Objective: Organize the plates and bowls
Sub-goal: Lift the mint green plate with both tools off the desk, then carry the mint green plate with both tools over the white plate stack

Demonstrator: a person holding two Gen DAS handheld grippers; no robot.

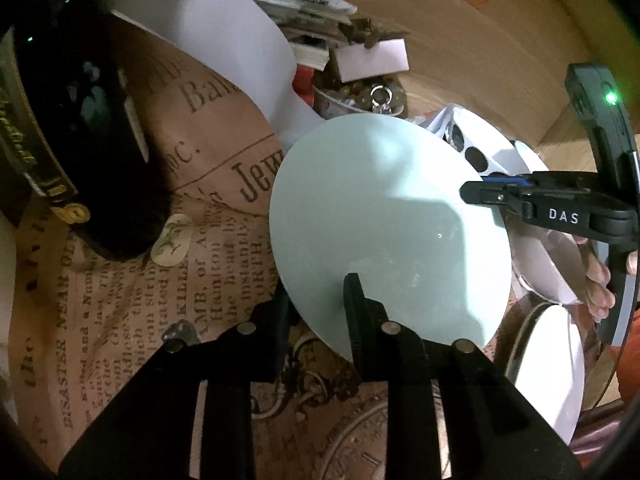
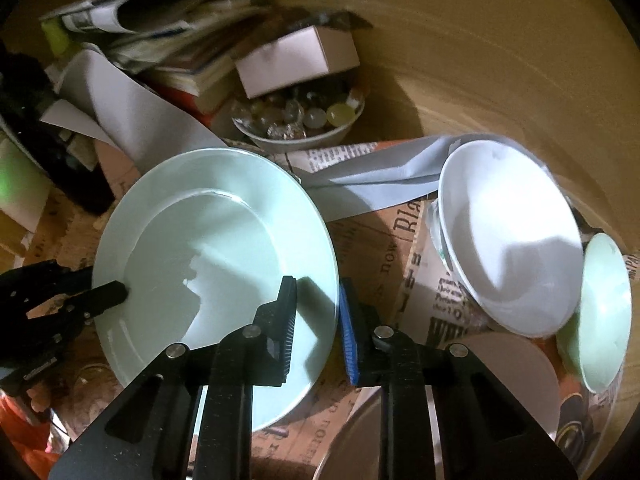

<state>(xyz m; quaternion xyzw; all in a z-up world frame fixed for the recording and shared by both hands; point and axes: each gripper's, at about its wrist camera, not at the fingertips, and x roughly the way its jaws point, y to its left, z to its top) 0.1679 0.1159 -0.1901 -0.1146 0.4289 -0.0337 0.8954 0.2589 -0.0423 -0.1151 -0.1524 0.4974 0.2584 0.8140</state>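
Two claws share one pale green plate, and the coming move turns on how that plate sits between them. From the left wrist view, the left claw (image 1: 320,304) has the plate (image 1: 388,216) at its near rim: one finger (image 1: 354,312) lies on the upper face and the other runs beneath the edge, so the jaws are nearly closed and pinching the rim. The plate tilts away from this claw, its far edge rising toward the bowl of beads (image 1: 360,96) beyond it. The right claw (image 1: 486,194) comes in from the plate's opposite side, its tip at the rim there, and a person's hand (image 1: 600,284) shows behind its handle. Just past that side of the plate lie a white dish (image 1: 496,152) and another white dish (image 1: 560,360) nearer the camera, all on printed paper (image 1: 120,300) over the counter. From the right wrist view, the same plate (image 2: 224,248) lies ahead and to the left, with the right claw (image 2: 318,328) astride its near right rim: one finger (image 2: 286,320) on the plate's face, the blue-padded one outside the edge. These jaws look narrow, though whether the pads truly press the rim is hard to tell through the blur; I judge it a grip. The left claw (image 2: 116,292) touches the plate's far left rim. To the right of the plate, well apart, a white bowl (image 2: 508,236) leans with a small green bowl (image 2: 604,312) against it, likely where the plate is headed.
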